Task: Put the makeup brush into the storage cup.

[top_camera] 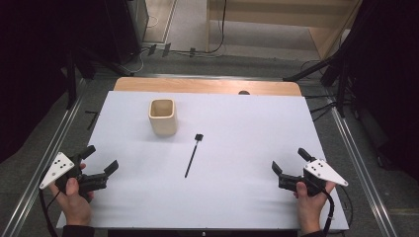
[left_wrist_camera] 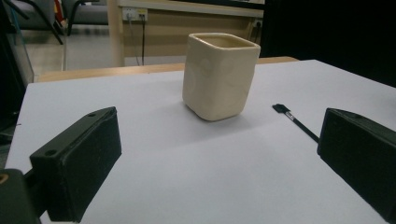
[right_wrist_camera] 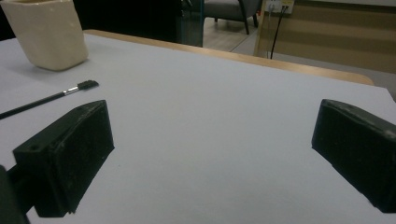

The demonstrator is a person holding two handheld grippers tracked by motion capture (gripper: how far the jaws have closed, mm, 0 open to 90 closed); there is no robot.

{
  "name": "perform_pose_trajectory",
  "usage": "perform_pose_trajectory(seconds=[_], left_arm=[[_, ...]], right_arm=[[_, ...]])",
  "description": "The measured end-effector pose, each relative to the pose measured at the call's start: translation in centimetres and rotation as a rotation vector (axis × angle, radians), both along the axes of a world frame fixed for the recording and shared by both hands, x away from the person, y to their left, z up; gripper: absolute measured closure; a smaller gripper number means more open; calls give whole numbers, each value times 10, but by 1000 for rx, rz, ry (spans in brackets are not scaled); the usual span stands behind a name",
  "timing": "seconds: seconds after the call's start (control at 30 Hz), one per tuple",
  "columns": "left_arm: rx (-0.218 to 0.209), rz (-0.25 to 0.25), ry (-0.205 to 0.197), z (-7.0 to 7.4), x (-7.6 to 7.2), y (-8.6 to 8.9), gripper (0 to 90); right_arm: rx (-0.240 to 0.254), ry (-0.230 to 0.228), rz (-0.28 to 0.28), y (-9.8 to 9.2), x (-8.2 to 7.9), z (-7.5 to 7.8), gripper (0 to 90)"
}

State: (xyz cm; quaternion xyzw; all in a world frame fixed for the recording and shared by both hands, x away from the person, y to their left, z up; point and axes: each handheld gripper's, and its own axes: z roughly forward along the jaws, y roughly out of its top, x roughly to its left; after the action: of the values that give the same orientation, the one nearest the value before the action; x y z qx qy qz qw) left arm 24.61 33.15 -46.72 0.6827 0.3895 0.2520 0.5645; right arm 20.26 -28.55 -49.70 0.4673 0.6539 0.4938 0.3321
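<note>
A cream square cup [top_camera: 162, 116] stands upright and empty on the white table sheet [top_camera: 247, 128], left of centre. To its right, a thin black brush [top_camera: 193, 154] lies flat with its small head pointing away from me. My left gripper [top_camera: 102, 158] rests low at the near left, open with nothing between its jaws. Along those jaws [left_wrist_camera: 218, 140] I see the cup [left_wrist_camera: 219, 74] ahead and the brush [left_wrist_camera: 294, 119] to the right. At the near right, my right gripper [top_camera: 289, 159] is open and empty too. Its view [right_wrist_camera: 212, 128] shows the cup [right_wrist_camera: 49, 32] and brush [right_wrist_camera: 51, 98] at far left.
A strip of bare wooden tabletop [top_camera: 207, 85] shows beyond the sheet's far edge. Metal rails [top_camera: 59, 133] run along both sides of the table. Dark stands and cables [top_camera: 316, 106] sit on the floor around it.
</note>
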Motion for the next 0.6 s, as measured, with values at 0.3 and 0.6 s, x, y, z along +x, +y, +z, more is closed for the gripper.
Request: perform_pose_trajectory(seconds=[0.3, 0.6], left_arm=[[-4, 9, -5, 1, -1, 2, 1], [-22, 1, -8, 1, -3, -4, 1]], right_arm=[[3, -1, 5, 3, -1, 2, 0], [-9, -2, 21, 13, -2, 8, 0]])
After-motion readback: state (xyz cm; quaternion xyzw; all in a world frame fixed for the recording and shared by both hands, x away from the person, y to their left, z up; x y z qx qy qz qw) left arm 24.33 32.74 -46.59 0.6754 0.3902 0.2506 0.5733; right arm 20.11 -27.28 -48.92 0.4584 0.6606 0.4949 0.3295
